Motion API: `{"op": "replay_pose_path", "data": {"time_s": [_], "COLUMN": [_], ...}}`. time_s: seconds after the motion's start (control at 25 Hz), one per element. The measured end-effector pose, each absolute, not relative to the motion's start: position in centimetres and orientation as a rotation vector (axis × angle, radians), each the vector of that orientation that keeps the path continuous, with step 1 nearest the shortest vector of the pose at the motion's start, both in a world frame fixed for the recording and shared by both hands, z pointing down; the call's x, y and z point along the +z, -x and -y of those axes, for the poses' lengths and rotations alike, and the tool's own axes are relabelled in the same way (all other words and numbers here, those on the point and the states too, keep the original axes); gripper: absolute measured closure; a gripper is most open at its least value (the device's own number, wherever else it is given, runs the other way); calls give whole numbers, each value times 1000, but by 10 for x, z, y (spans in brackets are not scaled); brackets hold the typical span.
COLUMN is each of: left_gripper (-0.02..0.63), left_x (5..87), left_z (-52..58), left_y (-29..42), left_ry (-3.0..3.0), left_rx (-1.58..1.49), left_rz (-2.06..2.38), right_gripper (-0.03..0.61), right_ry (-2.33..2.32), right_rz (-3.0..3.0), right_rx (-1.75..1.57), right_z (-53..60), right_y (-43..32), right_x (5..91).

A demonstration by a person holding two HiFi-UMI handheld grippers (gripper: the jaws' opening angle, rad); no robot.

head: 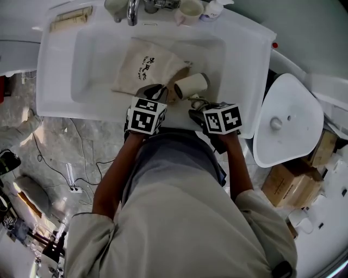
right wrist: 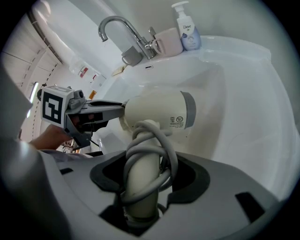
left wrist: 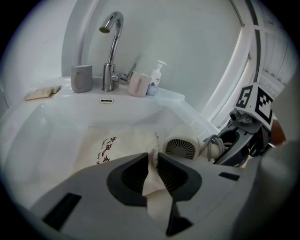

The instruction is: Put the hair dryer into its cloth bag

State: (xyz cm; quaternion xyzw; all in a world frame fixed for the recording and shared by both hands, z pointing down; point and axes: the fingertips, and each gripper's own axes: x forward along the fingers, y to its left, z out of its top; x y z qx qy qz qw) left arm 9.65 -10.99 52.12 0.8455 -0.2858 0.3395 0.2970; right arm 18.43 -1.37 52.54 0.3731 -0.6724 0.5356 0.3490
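Observation:
A cream cloth bag (head: 147,68) with dark print lies in the white sink (head: 92,70). My left gripper (left wrist: 153,161) is shut on the bag's (left wrist: 122,140) open edge, with a fold of cloth pinched between the pads. The cream hair dryer (right wrist: 159,110) has its cord wound round the handle. My right gripper (right wrist: 143,185) is shut on that handle. In the head view the hair dryer (head: 191,85) hovers beside the bag's mouth, right of the left gripper (head: 155,93); the right gripper's (head: 200,102) fingertips sit under it. The dryer's grille (left wrist: 180,147) faces the left gripper view.
A chrome tap (head: 132,11) stands at the sink's back with a grey cup (left wrist: 81,78), a pink cup (left wrist: 138,84) and a soap bottle (left wrist: 156,78). A white toilet (head: 283,119) is to the right, cardboard boxes (head: 293,182) beyond it.

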Motion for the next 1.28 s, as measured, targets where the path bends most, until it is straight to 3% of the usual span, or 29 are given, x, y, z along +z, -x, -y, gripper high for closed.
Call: {"op": "replay_pose_path", "data": {"time_s": [1.28], "left_gripper": [545], "left_x": [523], "left_z": [110], "left_y": [-84], "left_ry": [-2233], "left_rx": [849], "left_rz": [759], "right_gripper": [325], "right_ry": [-800], "right_rz": [1698], "right_rx": [1486], "right_z": [28], "right_y": [-151], "right_x": [553]}}
